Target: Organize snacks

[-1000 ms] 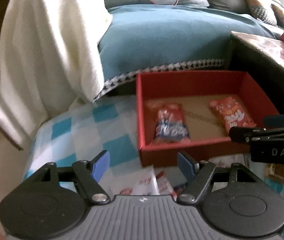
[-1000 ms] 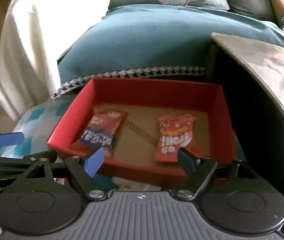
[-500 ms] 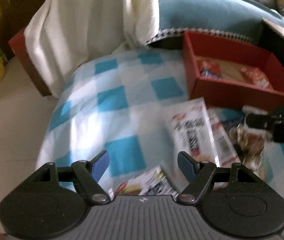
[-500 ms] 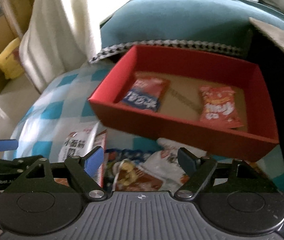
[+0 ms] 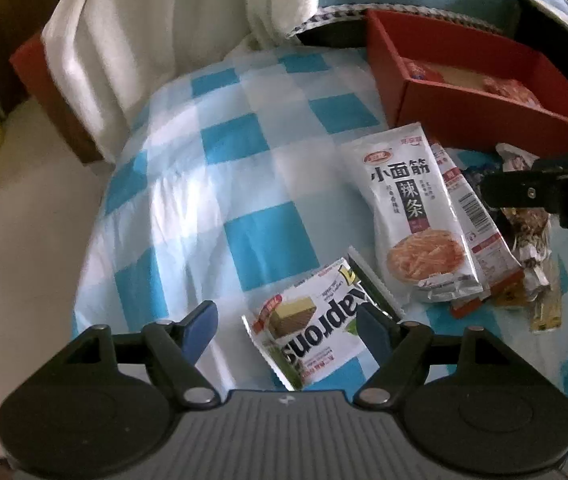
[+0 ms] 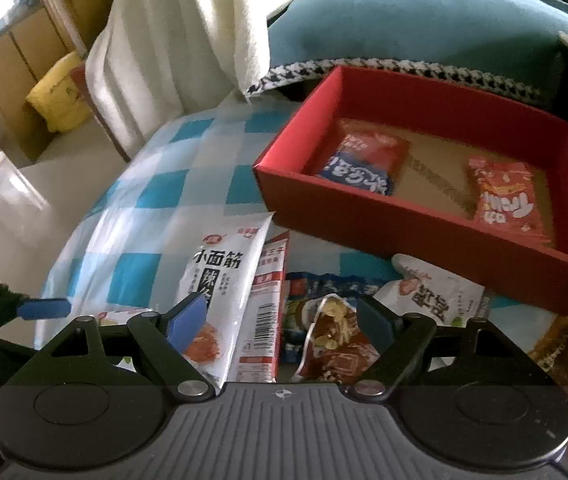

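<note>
A red box (image 6: pixel 364 224) stands on the blue-and-white checked cloth (image 5: pixel 243 152), with a red-and-blue packet (image 6: pixel 364 160) and an orange-red packet (image 6: pixel 504 200) lying inside. In front of it is a loose pile: a white spicy-strip packet (image 5: pixel 412 216) (image 6: pixel 219 276), a red-and-white packet (image 6: pixel 271 300), a brown snack packet (image 6: pixel 336 340) and a white packet (image 6: pixel 436 296). A wafer packet (image 5: pixel 312 340) lies apart, under my left gripper (image 5: pixel 288 330), which is open and not pressing on it. My right gripper (image 6: pixel 281 322) hangs open over the pile.
A white towel (image 5: pixel 163 40) drapes over a teal cushion (image 6: pixel 424 24) behind the cloth. A dark table edge (image 5: pixel 556 12) rises at the right of the box. Pale floor (image 5: pixel 23 240) and a yellow bag (image 6: pixel 59 96) lie to the left.
Both grippers pulled back from the red box and tipped downward. The snack pile and the wafer packet have come into view under them. Both stay open.
</note>
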Action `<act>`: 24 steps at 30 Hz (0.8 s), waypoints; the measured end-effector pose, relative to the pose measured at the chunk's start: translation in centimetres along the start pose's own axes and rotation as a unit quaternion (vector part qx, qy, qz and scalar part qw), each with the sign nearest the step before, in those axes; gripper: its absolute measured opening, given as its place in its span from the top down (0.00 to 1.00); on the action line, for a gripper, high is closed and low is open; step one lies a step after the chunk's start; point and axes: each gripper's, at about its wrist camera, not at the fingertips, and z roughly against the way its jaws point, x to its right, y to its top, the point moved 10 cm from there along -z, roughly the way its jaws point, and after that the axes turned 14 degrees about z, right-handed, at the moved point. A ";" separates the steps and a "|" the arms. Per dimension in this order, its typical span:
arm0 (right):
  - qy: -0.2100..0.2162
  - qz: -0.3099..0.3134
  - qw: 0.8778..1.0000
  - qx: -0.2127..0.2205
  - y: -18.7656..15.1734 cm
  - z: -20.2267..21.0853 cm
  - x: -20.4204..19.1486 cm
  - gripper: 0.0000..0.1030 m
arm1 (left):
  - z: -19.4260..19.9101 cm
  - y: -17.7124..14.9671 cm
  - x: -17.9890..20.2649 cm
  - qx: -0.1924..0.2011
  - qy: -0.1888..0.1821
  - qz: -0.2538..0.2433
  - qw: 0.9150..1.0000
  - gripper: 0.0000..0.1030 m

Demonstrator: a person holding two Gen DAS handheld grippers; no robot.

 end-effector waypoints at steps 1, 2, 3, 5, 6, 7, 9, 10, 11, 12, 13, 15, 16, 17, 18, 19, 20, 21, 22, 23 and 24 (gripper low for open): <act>0.001 0.000 1.000 -0.001 0.0 0.0 0.0 0.16 | 0.1 -0.1 0.5 -0.004 -0.009 -0.018 1.000 0.31; 0.003 -0.001 1.000 0.000 -0.1 0.1 0.0 0.15 | 0.2 -0.1 0.9 -0.005 -0.016 -0.035 0.999 0.31; 0.004 -0.002 1.000 0.001 -0.1 0.2 0.1 0.15 | 0.2 -0.1 1.2 -0.004 -0.017 -0.047 0.999 0.30; 0.004 -0.005 1.000 -0.001 -0.3 0.2 0.4 0.15 | 0.0 0.0 1.7 -0.002 -0.015 -0.066 0.998 0.28; 0.005 -0.007 1.000 -0.003 -0.4 0.1 0.5 0.15 | -0.3 0.1 1.9 -0.004 -0.014 -0.071 0.997 0.28; 0.005 -0.007 1.000 -0.005 -0.5 0.0 0.6 0.15 | -0.5 0.2 2.1 -0.006 -0.014 -0.072 0.997 0.28; 0.006 -0.006 1.000 -0.008 -0.5 -0.2 0.5 0.15 | -0.4 0.3 2.7 -0.004 -0.020 -0.083 0.996 0.28; 0.007 -0.005 1.000 -0.008 -0.5 -0.2 0.4 0.15 | -0.3 0.3 3.1 -0.001 -0.020 -0.098 0.995 0.28; 0.009 -0.003 1.000 -0.009 -0.6 -0.2 0.3 0.15 | -0.3 0.2 3.5 0.000 -0.019 -0.113 0.993 0.27; 0.011 -0.002 1.000 -0.009 -0.6 -0.3 0.3 0.15 | -0.4 0.1 3.8 -0.001 -0.021 -0.125 0.992 0.27; 0.011 -0.001 1.000 -0.010 -0.6 -0.2 0.2 0.15 | -0.6 -0.2 4.1 -0.009 -0.025 -0.141 0.990 0.27; 0.013 -0.001 1.000 -0.011 -0.7 -0.3 0.2 0.15 | -1.3 -0.6 4.5 -0.023 -0.025 -0.169 0.985 0.27; 0.013 -0.001 1.000 -0.011 -0.7 -0.2 0.2 0.15 | -1.6 -0.8 4.6 -0.028 -0.023 -0.184 0.982 0.27; 0.013 -0.001 1.000 -0.012 -0.7 -0.3 0.2 0.15 | -1.9 -0.8 4.6 -0.030 -0.020 -0.196 0.980 0.27; 0.013 -0.001 1.000 -0.013 -0.7 -0.3 0.2 0.15 | -2.2 -0.8 4.6 -0.032 -0.017 -0.206 0.978 0.27; 0.014 -0.001 1.000 -0.013 -0.7 -0.3 0.2 0.15 | -2.5 -0.7 4.6 -0.036 -0.016 -0.220 0.975 0.27; 0.014 0.000 1.000 -0.014 -0.8 -0.4 0.1 0.15 | -2.8 -0.8 4.7 -0.042 -0.020 -0.228 0.972 0.27; 0.015 0.000 1.000 -0.015 -0.8 -0.4 0.1 0.15 | -3.0 -0.9 4.7 -0.049 -0.023 -0.234 0.971 0.27; 0.015 0.000 1.000 -0.016 -0.8 -0.5 0.1 0.15 | -3.1 -0.9 4.6 -0.052 -0.026 -0.230 0.971 0.27; 0.016 0.001 1.000 -0.016 -0.8 -0.5 0.1 0.15 | -3.1 -1.0 4.5 -0.058 -0.030 -0.222 0.973 0.28; 0.016 0.001 1.000 -0.018 -0.8 -0.6 0.0 0.15 | -3.2 -1.1 4.4 -0.063 -0.032 -0.217 0.974 0.30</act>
